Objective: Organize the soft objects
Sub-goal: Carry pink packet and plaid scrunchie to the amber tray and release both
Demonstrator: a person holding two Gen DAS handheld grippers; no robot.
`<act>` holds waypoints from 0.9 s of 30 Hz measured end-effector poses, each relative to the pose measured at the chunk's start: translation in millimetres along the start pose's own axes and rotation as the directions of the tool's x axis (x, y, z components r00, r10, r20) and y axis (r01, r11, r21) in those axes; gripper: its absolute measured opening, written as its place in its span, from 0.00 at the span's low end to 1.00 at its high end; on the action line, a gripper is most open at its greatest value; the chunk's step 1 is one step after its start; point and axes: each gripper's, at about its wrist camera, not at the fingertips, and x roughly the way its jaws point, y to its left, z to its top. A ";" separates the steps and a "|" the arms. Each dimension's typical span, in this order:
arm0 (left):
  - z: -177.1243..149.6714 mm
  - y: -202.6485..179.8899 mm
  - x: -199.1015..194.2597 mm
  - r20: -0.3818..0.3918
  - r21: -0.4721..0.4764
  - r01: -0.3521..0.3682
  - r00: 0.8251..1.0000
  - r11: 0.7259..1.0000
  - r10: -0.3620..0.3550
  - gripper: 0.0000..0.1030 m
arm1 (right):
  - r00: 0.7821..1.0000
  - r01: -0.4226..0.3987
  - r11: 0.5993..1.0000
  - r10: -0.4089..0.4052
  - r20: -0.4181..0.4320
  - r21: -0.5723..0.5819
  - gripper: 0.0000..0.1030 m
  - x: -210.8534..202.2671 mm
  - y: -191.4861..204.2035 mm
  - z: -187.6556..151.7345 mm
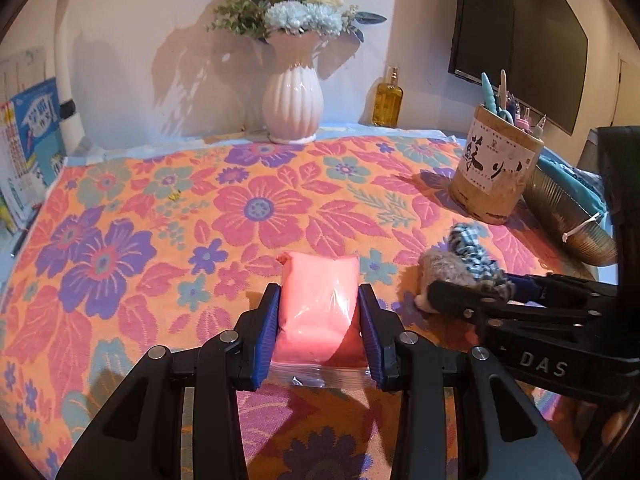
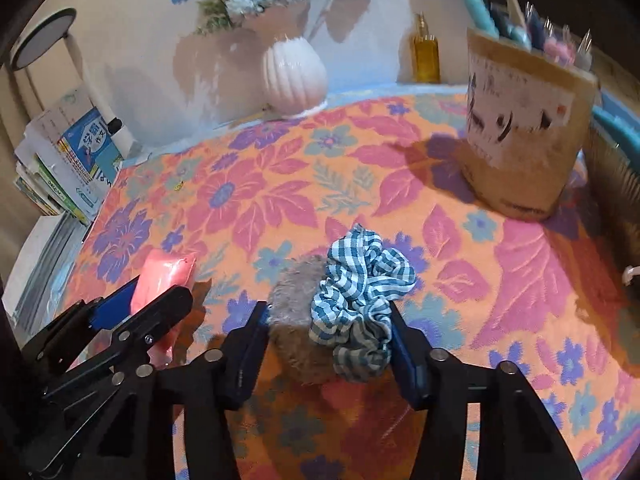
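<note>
1. Left gripper (image 1: 319, 322): jaws closed on a pink bag (image 1: 318, 304); both blue pads (image 1: 268, 332) press its sides. The bag is clear plastic with pink filling, its zip strip lying at the near end between the pads. It rests on the cloth.
2. Right gripper (image 2: 328, 334): jaws set around two soft things side by side, a grey furry scrunchie (image 2: 296, 320) on the left and a blue-and-white checked scrunchie (image 2: 360, 304) on the right. The left pad touches the furry one, the right pad touches the checked one; the two scrunchies touch each other, the checked one partly overlapping the furry one.
3. Relative position: the right gripper sits just to the right of the left gripper; the bag lies left of the scrunchies, apart from them.
4. Floral cloth (image 1: 160, 208): orange ground with pink, purple and teal flowers, covering the table under all the items.
5. Pen holder (image 1: 496, 172): round, tan, with a printed label, upright at the far right of the cloth, holding pens.
6. White vase (image 1: 292, 108): ribbed, upright at the far edge, filled with blue and white flowers.
7. Amber bottle (image 1: 387, 100): upright by the wall, right of the vase.
8. Books (image 1: 28, 152): standing at the far left, off the cloth.
9. Dark screen (image 1: 516, 36): on the wall at upper right.
</note>
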 end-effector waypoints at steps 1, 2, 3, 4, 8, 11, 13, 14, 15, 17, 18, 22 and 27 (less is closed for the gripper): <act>1.8 -2.5 -3.7 0.008 -0.001 -0.009 1.000 1.000 0.009 0.34 | 1.000 0.001 1.000 -0.001 0.008 -0.005 0.49 -3.2 0.3 0.3; 4.8 -5.0 -9.4 0.019 -0.016 0.011 1.000 1.000 -0.011 0.34 | 1.000 -0.008 1.000 0.008 0.030 -0.008 0.49 -12.7 -1.3 1.1; 7.7 -7.5 -14.2 0.030 -0.026 0.029 0.999 0.999 -0.028 0.34 | 0.999 -0.012 1.000 0.012 0.048 -0.004 0.49 -20.7 -3.1 2.8; 13.6 -14.0 -22.7 0.054 -0.031 0.047 0.998 0.998 -0.045 0.34 | 0.998 -0.010 1.000 0.010 0.069 0.002 0.49 -30.2 -6.0 5.3; 45.3 -58.0 -50.8 0.143 0.033 0.088 0.985 0.996 -0.092 0.34 | 0.983 0.018 0.999 -0.024 0.181 0.036 0.49 -84.1 -26.8 22.9; 73.9 -101.7 -60.7 0.175 0.101 0.136 0.973 0.986 -0.152 0.34 | 0.962 0.053 0.995 -0.075 0.263 0.086 0.50 -133.3 -56.9 37.8; 91.1 -134.0 -58.7 0.169 0.131 0.189 0.963 0.973 -0.209 0.34 | 0.950 0.086 0.989 -0.118 0.290 0.120 0.50 -152.1 -77.3 44.5; 96.8 -146.1 -56.1 0.159 0.138 0.213 0.959 0.967 -0.234 0.34 | 0.944 0.107 0.984 -0.144 0.298 0.140 0.50 -160.7 -90.5 48.0; 102.7 -159.9 -52.0 0.144 0.145 0.241 0.954 0.960 -0.261 0.34 | 0.936 0.127 0.978 -0.174 0.305 0.165 0.50 -169.3 -107.1 52.1; 111.7 -188.7 -43.1 0.121 0.166 0.276 0.947 0.947 -0.298 0.34 | 0.918 0.174 0.958 -0.242 0.314 0.229 0.50 -183.1 -141.3 58.2; 114.5 -202.5 -37.7 0.110 0.183 0.282 0.946 0.942 -0.305 0.34 | 0.913 0.185 0.949 -0.262 0.314 0.254 0.50 -187.9 -153.8 60.9; 123.4 -251.0 -7.8 0.043 0.211 0.302 0.947 0.930 -0.318 0.34 | 0.903 0.213 0.917 -0.317 0.290 0.338 0.50 -198.9 -207.7 65.4; 126.4 -277.1 23.6 -0.011 0.200 0.330 0.942 0.922 -0.335 0.34 | 0.904 0.248 0.900 -0.348 0.247 0.359 0.51 -194.3 -239.1 68.7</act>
